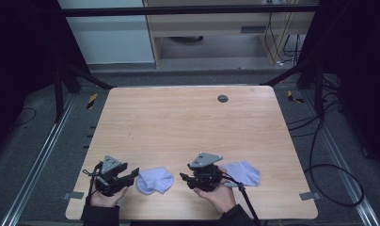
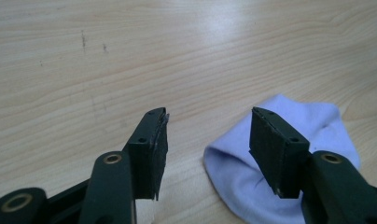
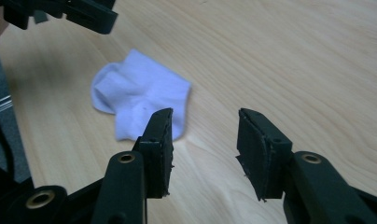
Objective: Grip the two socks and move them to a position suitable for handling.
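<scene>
A light wooden table [image 1: 188, 122] with rounded corners carries two small pale lavender ankle socks near its edge at the 6 o'clock side of the high view. The first pale lavender sock [image 1: 155, 181] lies crumpled between the two hands, at about 7 o'clock from the table's middle. The second pale lavender sock [image 1: 242, 172] lies flat at about 5 o'clock, just beside the right hand, partly hidden behind the gripper there.

The left gripper [image 1: 131, 177], black with a grey three-cornered plate on top, sits low over the table with its tips pointing toward 3 o'clock, right at the near edge of the first sock. In the left gripper view its jaws stand apart with bare wood between them; the first sock [image 2: 252, 172] lies under and behind the jaw on that view's right, and no pad presses on it.

The right gripper [image 1: 184, 178], of the same make, points toward 9 o'clock, facing the first sock but apart from it. In the right gripper view its jaws are spread with nothing between them, and the first sock [image 3: 140, 95] lies ahead at about 11 o'clock, with the left gripper's black body at the upper left corner.

A small dark round grommet [image 1: 222, 98] sits in the tabletop at 12 o'clock.
</scene>
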Available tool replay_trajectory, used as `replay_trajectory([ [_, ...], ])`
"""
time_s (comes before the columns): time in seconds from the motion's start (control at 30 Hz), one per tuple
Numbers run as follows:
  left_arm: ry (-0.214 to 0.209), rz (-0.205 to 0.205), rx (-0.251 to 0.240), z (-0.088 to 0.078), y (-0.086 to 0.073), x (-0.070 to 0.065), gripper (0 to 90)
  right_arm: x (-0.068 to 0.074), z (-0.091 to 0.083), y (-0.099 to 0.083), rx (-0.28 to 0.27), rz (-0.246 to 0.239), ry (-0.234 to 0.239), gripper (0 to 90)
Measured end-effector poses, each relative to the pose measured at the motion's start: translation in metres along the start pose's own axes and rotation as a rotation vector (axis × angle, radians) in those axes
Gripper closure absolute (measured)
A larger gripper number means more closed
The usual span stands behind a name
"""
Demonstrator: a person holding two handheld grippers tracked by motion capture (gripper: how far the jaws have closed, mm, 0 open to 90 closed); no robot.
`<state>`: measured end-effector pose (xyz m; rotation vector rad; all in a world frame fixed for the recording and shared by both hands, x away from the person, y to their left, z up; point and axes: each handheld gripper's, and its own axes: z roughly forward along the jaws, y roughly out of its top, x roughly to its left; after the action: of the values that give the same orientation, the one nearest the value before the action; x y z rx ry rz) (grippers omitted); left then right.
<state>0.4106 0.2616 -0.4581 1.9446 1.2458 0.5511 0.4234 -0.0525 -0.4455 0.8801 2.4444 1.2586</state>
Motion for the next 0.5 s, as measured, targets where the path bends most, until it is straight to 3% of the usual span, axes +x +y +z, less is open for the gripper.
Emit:
replay_trajectory([
  [0.13, -0.009, 0.004, 0.033, -0.001, -0.008, 0.0, 48.2, 0.014, 0.014, 0.004, 0.009, -0.013, 0.04, 56.7],
  [0.3, -0.021, 0.007, 0.078, 0.001, -0.014, -0.001, 50.2, 0.029, 0.03, 0.006, 0.023, -0.034, 0.057, 59.1],
  [0.5, -0.036, 0.032, 0.134, 0.008, -0.019, -0.006, 51.9, 0.039, 0.045, 0.003, 0.051, -0.046, 0.08, 63.2],
])
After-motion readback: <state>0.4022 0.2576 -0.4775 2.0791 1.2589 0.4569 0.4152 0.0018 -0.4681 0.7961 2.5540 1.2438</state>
